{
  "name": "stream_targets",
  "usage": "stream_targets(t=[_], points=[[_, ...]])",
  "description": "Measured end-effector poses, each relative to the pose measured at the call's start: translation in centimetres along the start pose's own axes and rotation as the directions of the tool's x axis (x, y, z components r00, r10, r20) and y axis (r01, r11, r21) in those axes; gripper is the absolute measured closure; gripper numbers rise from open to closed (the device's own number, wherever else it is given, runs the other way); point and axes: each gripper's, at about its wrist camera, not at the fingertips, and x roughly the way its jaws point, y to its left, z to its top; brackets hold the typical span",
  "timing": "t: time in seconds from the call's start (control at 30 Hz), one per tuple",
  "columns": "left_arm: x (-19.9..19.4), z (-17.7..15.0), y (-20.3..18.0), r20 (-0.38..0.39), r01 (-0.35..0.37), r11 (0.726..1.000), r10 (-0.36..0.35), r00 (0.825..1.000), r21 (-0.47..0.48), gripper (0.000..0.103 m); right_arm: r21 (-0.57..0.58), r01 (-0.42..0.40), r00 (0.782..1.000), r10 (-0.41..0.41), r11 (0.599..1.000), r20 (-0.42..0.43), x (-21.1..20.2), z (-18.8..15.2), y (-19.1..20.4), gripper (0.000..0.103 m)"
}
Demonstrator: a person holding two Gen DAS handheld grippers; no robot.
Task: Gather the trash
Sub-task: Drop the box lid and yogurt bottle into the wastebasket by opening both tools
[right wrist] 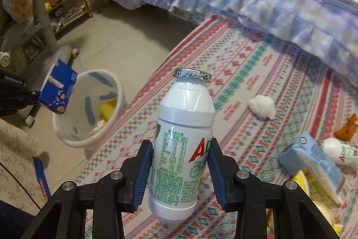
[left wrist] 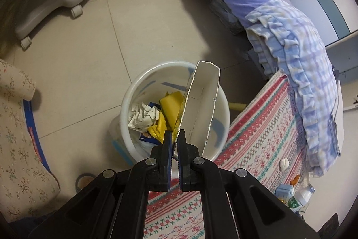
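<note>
The left gripper (left wrist: 175, 134) pinched one torn wall of an opened carton (left wrist: 199, 104) above the white bin (left wrist: 134, 91); the right gripper (right wrist: 181, 169) clamped a small drink bottle (right wrist: 183, 138) over the patterned rug (right wrist: 257, 64), beside the bin; released crooked, the tall carton could catch the rim and tip out.

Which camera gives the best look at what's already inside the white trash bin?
The left wrist view: it looks down into the trash bin, showing crumpled paper and yellow wrappers. The torn box hides the right side. The right wrist view shows the bin obliquely, with only scraps visible.
</note>
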Motion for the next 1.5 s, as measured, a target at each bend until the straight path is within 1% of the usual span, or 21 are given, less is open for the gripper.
stream_targets(t=[0.17,0.27,0.3,0.33,0.37,0.4,0.43,0.47,0.57,0.67,0.73,0.8,0.87,0.93,0.97,1.07,1.2,1.33,1.5], points=[[2.3,0.4,0.6,-0.038,0.000,1.000,0.000,0.999,-0.010,0.098,0.002,-0.038,0.999,0.038,0.999,0.011,0.9,0.7,1.4,0.059],[3.1,0.7,1.3,-0.028,-0.026,0.999,0.025,0.999,-0.023,0.096,0.007,-0.067,0.998,0.067,0.998,0.006,2.0,1.4,2.7,0.059],[3.1,0.8,1.4,-0.019,-0.035,0.999,0.035,0.999,-0.019,0.093,0.009,-0.075,0.997,0.075,0.997,0.005,2.3,1.6,3.1,0.059],[3.1,0.9,1.5,-0.013,-0.047,0.999,0.046,0.999,-0.008,0.089,0.007,-0.083,0.997,0.083,0.996,0.005,2.6,1.8,3.5,0.059],[3.0,0.9,1.5,-0.012,-0.048,0.999,0.048,0.999,-0.002,0.075,0.000,-0.092,0.996,0.092,0.996,0.005,3.2,2.1,4.3,0.059],[2.9,1.0,1.5,-0.013,-0.045,0.999,0.045,0.999,0.004,0.056,-0.006,-0.097,0.995,0.097,0.995,0.005,3.5,2.4,4.9,0.059],[2.5,0.9,1.6,-0.010,-0.043,0.999,0.043,0.999,0.004,0.048,-0.009,-0.104,0.995,0.104,0.995,0.007,3.9,2.7,5.6,0.059],[2.2,1.0,1.6,-0.005,-0.040,0.999,0.040,0.999,-0.001,0.044,-0.007,-0.111,0.994,0.111,0.994,0.011,4.2,3.0,6.0,0.059],[0.8,1.2,2.1,-0.008,0.005,0.999,-0.005,1.000,-0.035,0.044,-0.005,-0.146,0.989,0.146,0.989,0.015,5.4,4.1,7.9,0.059],[-0.6,1.3,3.0,-0.019,0.072,0.991,-0.075,0.997,-0.109,0.044,-0.023,-0.164,0.986,0.164,0.986,0.012,6.6,4.9,9.8,0.059],[-1.4,1.3,3.5,-0.013,0.091,0.986,-0.094,0.995,-0.141,0.044,-0.032,-0.173,0.985,0.173,0.984,0.000,7.8,5.5,11.3,0.059],[-2.0,1.4,3.7,-0.004,0.099,0.984,-0.101,0.995,-0.151,0.044,-0.039,-0.184,0.983,0.184,0.982,-0.012,8.8,6.0,12.5,0.058],[-2.5,1.5,4.2,0.006,0.100,0.981,-0.101,0.995,-0.165,0.044,-0.037,-0.200,0.980,0.199,0.979,-0.022,9.9,6.4,13.5,0.056],[-2.7,1.5,4.8,0.011,0.098,0.977,-0.098,0.995,-0.189,0.044,-0.032,-0.211,0.977,0.210,0.977,-0.034,10.9,6.9,14.3,0.044],[-2.8,1.6,5.0,0.010,0.098,0.975,-0.098,0.995,-0.201,0.044,-0.029,-0.206,0.978,0.205,0.978,-0.034,11.2,7.0,14.6,0.043],[-2.9,1.5,5.2,0.010,0.097,0.971,-0.097,0.995,-0.220,0.044,-0.029,-0.205,0.978,0.204,0.978,-0.040,11.6,7.0,14.8,0.042],[-3.2,1.1,4.5,0.021,0.082,0.978,-0.080,0.997,-0.194,0.044,-0.031,-0.195,0.979,0.193,0.980,-0.060,11.8,6.4,14.2,0.042],[-3.7,0.4,3.6,0.026,0.074,0.984,-0.071,0.997,-0.162,0.044,-0.014,-0.196,0.979,0.195,0.980,-0.050,10.5,5.8,12.6,0.042],[-4.1,-1.0,1.7,0.045,0.011,0.995,-0.007,0.999,-0.102,0.044,-0.005,-0.181,0.982,0.181,0.983,-0.046,8.2,5.0,10.2,0.042]])
